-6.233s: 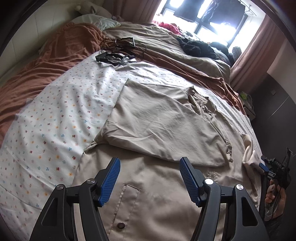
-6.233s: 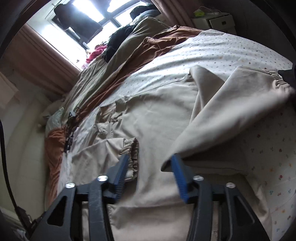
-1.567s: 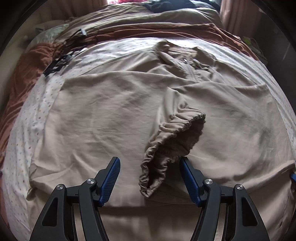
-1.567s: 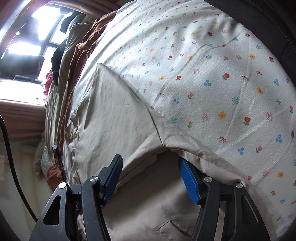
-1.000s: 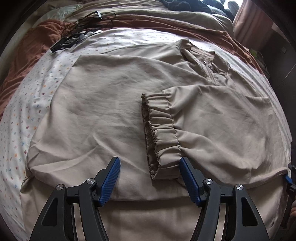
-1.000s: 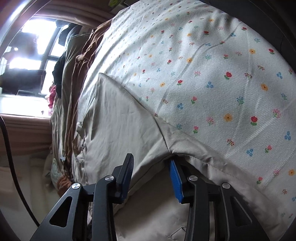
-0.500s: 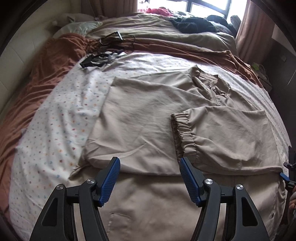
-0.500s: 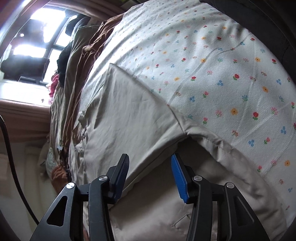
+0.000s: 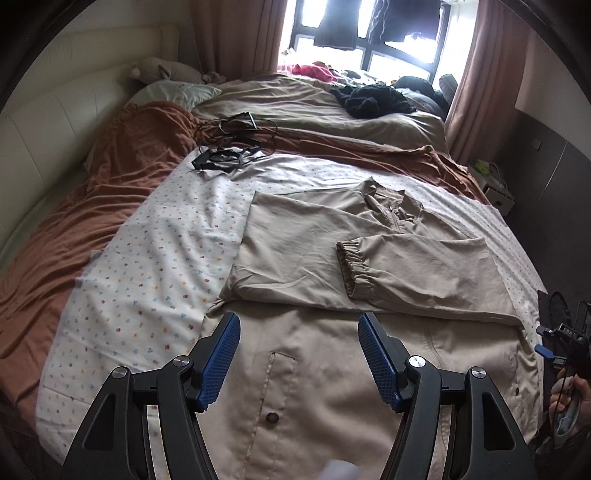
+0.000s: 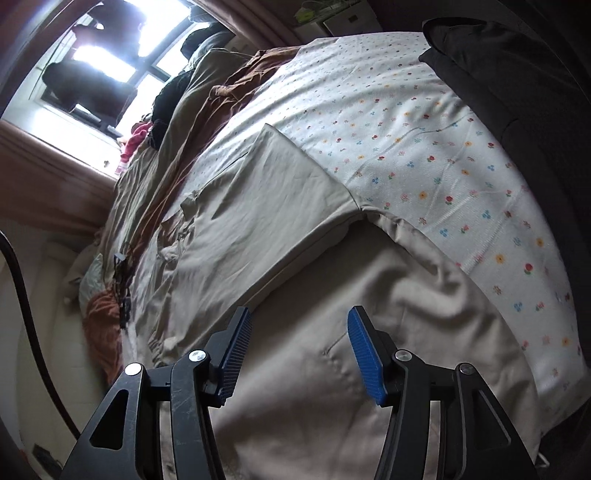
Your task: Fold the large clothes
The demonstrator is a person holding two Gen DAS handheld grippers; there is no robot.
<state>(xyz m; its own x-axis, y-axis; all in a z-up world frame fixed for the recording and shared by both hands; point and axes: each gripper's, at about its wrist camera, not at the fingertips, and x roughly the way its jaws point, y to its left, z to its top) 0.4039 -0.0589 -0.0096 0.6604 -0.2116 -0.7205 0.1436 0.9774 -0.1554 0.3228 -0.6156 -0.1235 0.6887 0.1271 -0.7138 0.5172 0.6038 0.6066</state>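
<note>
Both tools (image 9: 299, 354) above beige jacket (image 9: 332, 236), apart

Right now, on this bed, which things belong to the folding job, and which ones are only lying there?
Belongs to the job:
- beige jacket, sleeve with elastic cuff folded across it
- left gripper and right gripper, both holding nothing

Only lying there:
- black cables
- dark clothes
- pink garment
- pillow

Lying spread on the sheet (image 9: 155, 258) near the bed's (image 9: 44, 236) right side — jacket (image 9: 332, 369), sleeve (image 9: 417, 273) folded over its right half. Sitting far left of it — tangled cables (image 9: 229, 147); piled beyond, by the window (image 9: 369, 33), dark clothes (image 9: 373, 98).
</note>
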